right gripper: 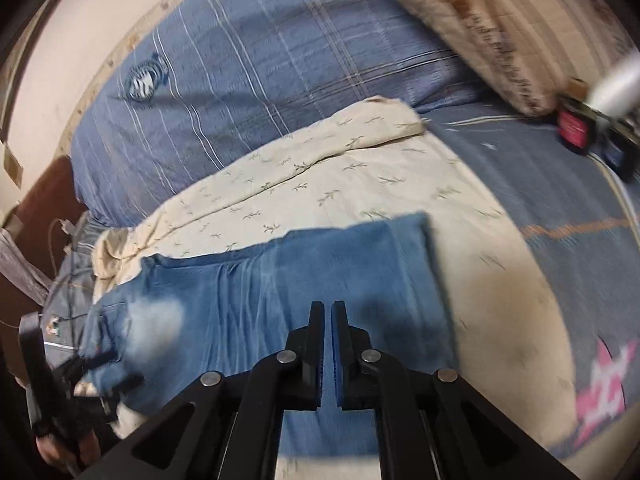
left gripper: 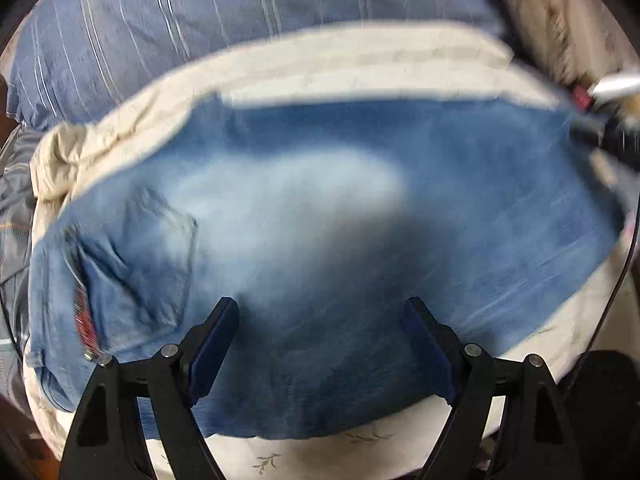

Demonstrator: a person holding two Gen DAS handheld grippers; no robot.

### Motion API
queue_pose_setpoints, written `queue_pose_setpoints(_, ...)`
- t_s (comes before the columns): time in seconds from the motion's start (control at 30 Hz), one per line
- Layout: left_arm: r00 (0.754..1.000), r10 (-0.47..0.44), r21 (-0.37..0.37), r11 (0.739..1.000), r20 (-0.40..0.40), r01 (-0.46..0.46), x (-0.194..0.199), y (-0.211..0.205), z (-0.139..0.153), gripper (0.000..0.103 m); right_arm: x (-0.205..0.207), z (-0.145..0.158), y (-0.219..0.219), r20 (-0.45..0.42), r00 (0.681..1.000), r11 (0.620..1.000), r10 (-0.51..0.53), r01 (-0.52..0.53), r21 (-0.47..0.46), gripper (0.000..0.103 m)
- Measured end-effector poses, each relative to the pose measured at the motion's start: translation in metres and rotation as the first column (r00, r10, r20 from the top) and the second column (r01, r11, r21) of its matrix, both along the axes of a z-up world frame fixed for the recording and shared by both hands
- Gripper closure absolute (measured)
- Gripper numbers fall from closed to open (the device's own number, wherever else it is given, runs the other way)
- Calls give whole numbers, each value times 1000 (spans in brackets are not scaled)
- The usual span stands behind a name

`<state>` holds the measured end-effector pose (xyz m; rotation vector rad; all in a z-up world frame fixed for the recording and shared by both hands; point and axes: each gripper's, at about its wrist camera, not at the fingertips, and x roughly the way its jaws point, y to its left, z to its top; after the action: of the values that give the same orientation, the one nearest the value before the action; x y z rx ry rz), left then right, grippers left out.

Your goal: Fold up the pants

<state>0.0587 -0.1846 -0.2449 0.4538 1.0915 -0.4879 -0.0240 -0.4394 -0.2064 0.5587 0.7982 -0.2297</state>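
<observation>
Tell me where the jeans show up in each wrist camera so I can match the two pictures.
Left wrist: the jeans fill the middle, waistband and pocket at the left.
Right wrist: the jeans lie lower centre, waistband at the left.
Shared landmark: the cream leaf-print sheet beneath the jeans.
</observation>
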Motion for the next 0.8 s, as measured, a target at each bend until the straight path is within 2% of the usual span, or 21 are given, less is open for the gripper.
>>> queue_pose_setpoints(0.1, 1000, 3, -26, 1000, 25, -2, 0, 1, 2, 17, 33, -27, -11, -100, 995, 1000, -14, 14, -1, 98)
queue_pose_setpoints(0.23, 993, -14, -34, 999, 115, 18, -13, 8, 25, 17, 27, -21, -13, -50, 999, 1000, -17, 18, 23, 98)
queue_pose_setpoints(0.43, 971, -36, -92, 994, 237, 60, -43, 6, 62, 17, -25, 8, 5, 88, 996, 999, 24, -22, -24, 98)
queue_pose_setpoints(0.53, 959, -44, -111, 991, 279, 78, -54, 5, 73, 17, -52, 20, 17, 136, 990, 998, 48, -43, -40, 98)
queue_pose_setpoints(0.7, 934, -57, -130, 986, 352, 109, -67, 7, 96, 17, -92, 37, 31, 238, 969, 998, 67, -65, -16, 98)
queue_pose_setpoints(0.8, 926, -54, -142, 983, 373, 114, -81, 10, 109, 17, -107, 41, 38, 260, 964, 998, 60, -60, -8, 95)
